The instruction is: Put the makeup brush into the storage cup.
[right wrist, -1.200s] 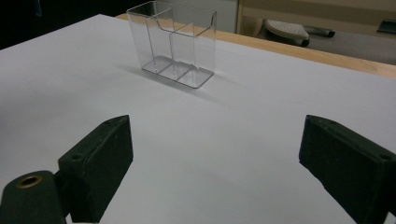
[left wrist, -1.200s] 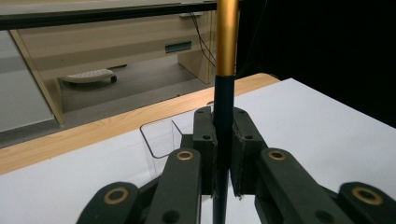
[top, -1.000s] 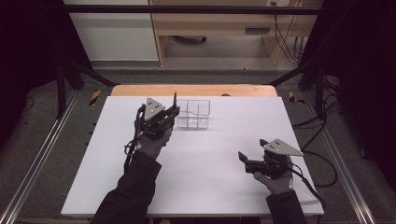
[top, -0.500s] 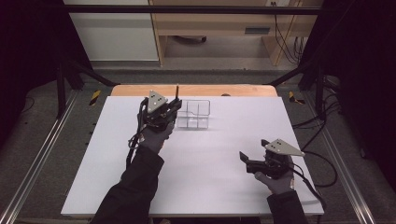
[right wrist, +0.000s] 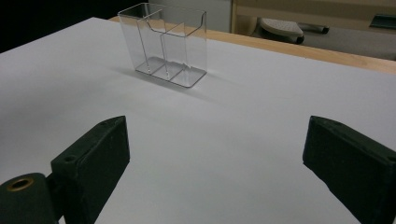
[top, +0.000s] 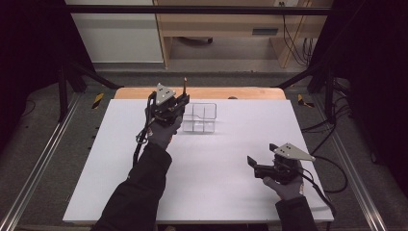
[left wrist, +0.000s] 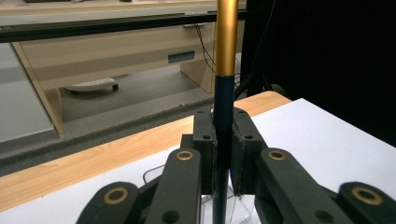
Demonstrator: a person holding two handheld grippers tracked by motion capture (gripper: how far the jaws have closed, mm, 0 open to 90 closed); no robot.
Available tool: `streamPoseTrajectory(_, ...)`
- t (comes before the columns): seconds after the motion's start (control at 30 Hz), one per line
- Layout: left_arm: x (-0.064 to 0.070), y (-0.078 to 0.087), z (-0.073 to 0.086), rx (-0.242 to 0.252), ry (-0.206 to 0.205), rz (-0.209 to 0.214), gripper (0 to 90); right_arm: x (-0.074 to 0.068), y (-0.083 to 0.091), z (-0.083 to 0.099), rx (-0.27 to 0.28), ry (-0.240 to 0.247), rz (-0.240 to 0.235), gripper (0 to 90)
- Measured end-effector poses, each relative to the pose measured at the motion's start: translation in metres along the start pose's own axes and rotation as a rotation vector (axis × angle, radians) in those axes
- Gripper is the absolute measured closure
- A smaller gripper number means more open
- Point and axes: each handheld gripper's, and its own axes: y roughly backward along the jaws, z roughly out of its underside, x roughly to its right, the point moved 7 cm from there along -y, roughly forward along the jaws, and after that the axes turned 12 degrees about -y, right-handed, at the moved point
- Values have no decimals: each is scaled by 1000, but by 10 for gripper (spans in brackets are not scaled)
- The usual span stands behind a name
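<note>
Two tongs are out: the left tongs point(top: 179, 103), at the upper middle, pinch a gold-and-dark pen point(left wrist: 224, 93) upright beside the clear box point(top: 199, 118), not yet inside, while the right tongs point(top: 262, 161) gape empty over the worktop point(top: 221, 183).

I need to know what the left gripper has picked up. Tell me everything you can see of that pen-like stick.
The stick is slim and round, with a dark navy lower part and a shiny gold, metal-looking upper part. It stands nearly upright, clamped between the left gripper's black jaws, its top out of frame. From the high view it sits beside the clear compartment holder, above the white table.
</note>
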Motion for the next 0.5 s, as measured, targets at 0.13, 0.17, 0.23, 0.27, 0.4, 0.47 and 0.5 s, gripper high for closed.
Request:
streamPoseTrajectory(0.13,-3,-7,-2,-3,-9,-7,816,1,0,0,0,-2,2,77)
streamPoseTrajectory(0.17,-4,-9,-3,-3,-7,-6,816,1,0,0,-1,-2,1,77)
streamPoseTrajectory(0.23,-6,-13,-3,-4,-7,-9,816,1,-1,0,0,-3,0,78)
streamPoseTrajectory(0.27,-6,-16,-3,-2,-5,-5,816,1,-1,0,0,-4,-1,78)
streamPoseTrajectory(0.4,-9,-25,-2,-10,-13,2,816,1,0,0,1,-3,-1,77)
streamPoseTrajectory(0.47,-9,-29,0,-20,-26,-3,816,1,0,0,1,-3,-2,77)
streamPoseTrajectory(0.5,-10,-31,1,-23,-27,-5,817,1,0,0,0,-3,-2,77)
